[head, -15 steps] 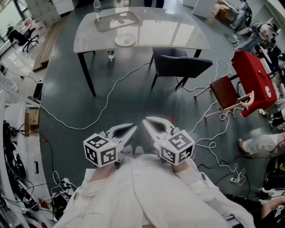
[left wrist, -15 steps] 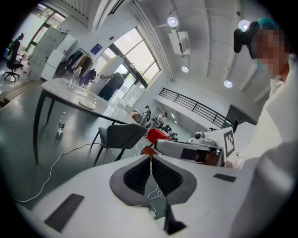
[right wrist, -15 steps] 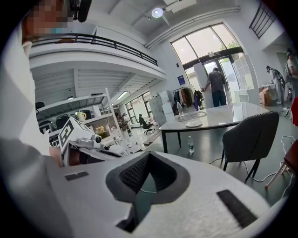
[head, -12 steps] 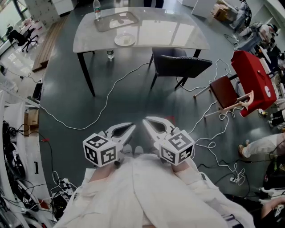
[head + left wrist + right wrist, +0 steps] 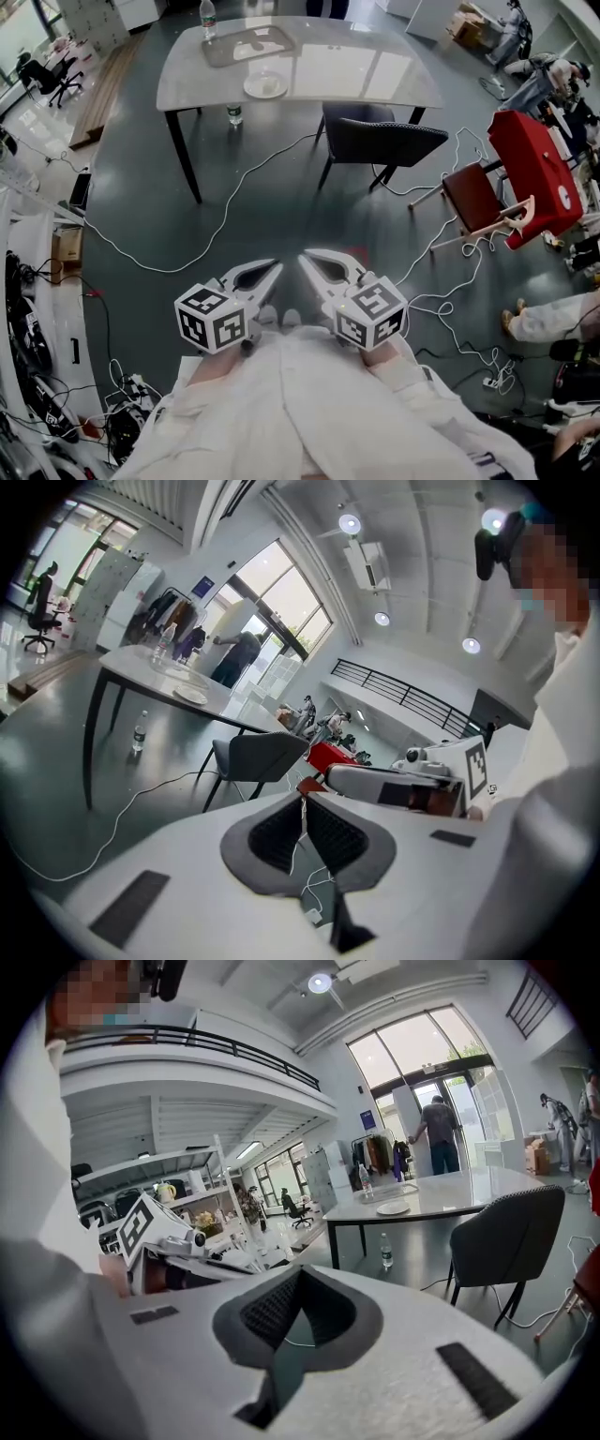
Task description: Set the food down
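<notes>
Evidently nothing is being carried: the left gripper [image 5: 277, 266] and right gripper [image 5: 304, 256] are being held shut and empty at bottom centre; the plate of food [image 5: 264, 84], on the table [image 5: 375, 75] at top, likely needs approaching.

White left gripper [image 5: 278, 266] and white right gripper [image 5: 304, 256] over a dark grey floor [image 5: 141, 216].
Each gripper carries a cube printed with black squares on white; the pads [image 5: 272, 834] are dark grey with a fine ribbed grain. The person's coat [image 5: 309, 412] is white. A white cable [image 5: 234, 192] crosses the greenish-grey floor. The table [image 5: 375, 75] has a pale, glossy grey top on black legs – the plate [image 5: 264, 85] on it is white. The chair [image 5: 384, 136] is charcoal; to the right sit a bright red bulky object [image 5: 530, 169] and a reddish-brown seat [image 5: 473, 192].
</notes>
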The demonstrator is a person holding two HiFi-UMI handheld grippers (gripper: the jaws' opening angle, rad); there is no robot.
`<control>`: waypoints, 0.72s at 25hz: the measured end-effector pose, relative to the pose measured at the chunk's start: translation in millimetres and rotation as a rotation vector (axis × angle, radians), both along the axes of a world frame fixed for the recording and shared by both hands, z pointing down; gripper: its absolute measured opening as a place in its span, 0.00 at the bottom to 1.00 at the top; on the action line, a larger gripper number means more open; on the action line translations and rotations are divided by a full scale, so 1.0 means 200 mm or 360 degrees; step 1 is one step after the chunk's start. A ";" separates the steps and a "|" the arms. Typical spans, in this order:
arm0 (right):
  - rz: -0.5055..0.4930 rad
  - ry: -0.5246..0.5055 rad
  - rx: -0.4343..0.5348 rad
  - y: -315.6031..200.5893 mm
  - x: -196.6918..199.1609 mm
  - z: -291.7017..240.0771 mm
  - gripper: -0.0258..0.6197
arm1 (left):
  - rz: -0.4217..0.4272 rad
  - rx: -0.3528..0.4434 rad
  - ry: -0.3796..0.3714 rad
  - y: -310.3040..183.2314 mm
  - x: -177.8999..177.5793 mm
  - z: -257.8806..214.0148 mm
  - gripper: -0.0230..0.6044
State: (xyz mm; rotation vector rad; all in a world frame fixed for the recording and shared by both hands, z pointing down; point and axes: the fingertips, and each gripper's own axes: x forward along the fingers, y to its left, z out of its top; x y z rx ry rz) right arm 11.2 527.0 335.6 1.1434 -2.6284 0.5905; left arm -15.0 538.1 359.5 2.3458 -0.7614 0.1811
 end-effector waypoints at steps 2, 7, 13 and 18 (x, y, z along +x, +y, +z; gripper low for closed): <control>0.0004 -0.0065 -0.0031 0.00 0.01 0.00 0.04 | -0.0001 -0.0009 0.0009 0.01 0.01 0.00 0.08; -0.0021 -0.0100 -0.0075 0.03 0.03 0.03 0.04 | -0.0038 -0.0020 0.0009 0.01 0.02 0.01 0.08; -0.0052 -0.0103 -0.0091 0.05 0.07 0.06 0.04 | -0.0091 -0.0057 0.0009 0.03 0.05 0.06 0.08; -0.0044 -0.0127 -0.0104 0.06 0.11 0.08 0.04 | -0.0107 -0.0066 -0.0025 0.05 0.06 0.10 0.08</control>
